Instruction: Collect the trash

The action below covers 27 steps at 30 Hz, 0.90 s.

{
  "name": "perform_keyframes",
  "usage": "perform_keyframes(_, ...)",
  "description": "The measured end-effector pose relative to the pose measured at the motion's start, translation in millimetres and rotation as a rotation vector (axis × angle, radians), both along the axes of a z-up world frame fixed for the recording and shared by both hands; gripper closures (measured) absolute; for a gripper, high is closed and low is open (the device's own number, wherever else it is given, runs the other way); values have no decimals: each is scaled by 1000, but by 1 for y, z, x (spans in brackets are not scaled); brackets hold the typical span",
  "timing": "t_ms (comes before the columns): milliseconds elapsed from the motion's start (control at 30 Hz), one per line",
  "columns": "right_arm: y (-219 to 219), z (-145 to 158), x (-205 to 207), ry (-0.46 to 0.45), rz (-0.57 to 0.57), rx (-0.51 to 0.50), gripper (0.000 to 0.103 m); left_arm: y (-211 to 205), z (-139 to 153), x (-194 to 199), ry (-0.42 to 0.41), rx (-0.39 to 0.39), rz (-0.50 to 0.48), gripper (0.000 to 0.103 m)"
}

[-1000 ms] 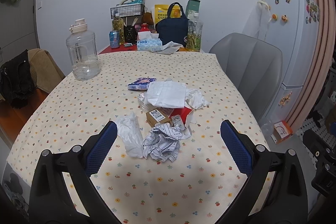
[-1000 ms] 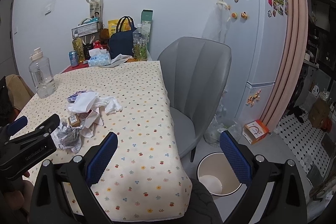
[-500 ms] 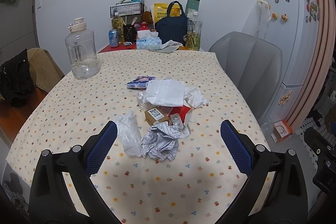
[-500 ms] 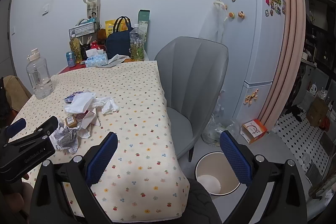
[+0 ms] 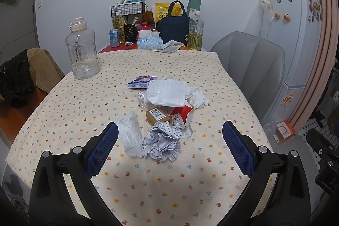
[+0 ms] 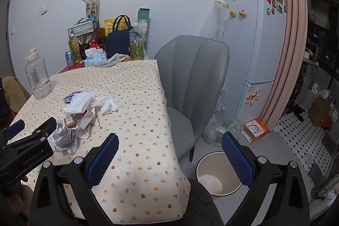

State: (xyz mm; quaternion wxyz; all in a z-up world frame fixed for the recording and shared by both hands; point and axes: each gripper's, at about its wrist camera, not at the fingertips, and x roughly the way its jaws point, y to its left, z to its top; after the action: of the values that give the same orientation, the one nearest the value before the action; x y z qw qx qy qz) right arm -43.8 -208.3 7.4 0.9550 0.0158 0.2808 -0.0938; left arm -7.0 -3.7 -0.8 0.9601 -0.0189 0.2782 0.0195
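Trash heaped mid-tabletop [image 5: 84, 99], nearer the right edge: crumpled receipt [image 5: 163, 143] and wadded tissue [image 5: 130, 137] toward the near edge, small brown box [image 5: 157, 115], red-and-white carton [image 5: 183, 113], flat white mask [image 5: 167, 92], blue packet [image 5: 142, 82] behind. White bin [image 6: 218, 175] upright on floor beside near right corner.

A clear water jug [image 5: 82, 52] stands at the worktop's [image 5: 169, 190] left; grey chair [image 5: 254, 73] and white fridge [image 5: 296, 39] at right.
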Motion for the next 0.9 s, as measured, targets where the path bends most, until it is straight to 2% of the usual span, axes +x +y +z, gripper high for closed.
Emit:
perform_keyframes(467,0,-2,1,7,1,3,8,-1,-5,0,5,-4,3,5)
perform_keyframes(900,14,-7,11,26,37,5,8,17,-7,2,15,-22,29,5)
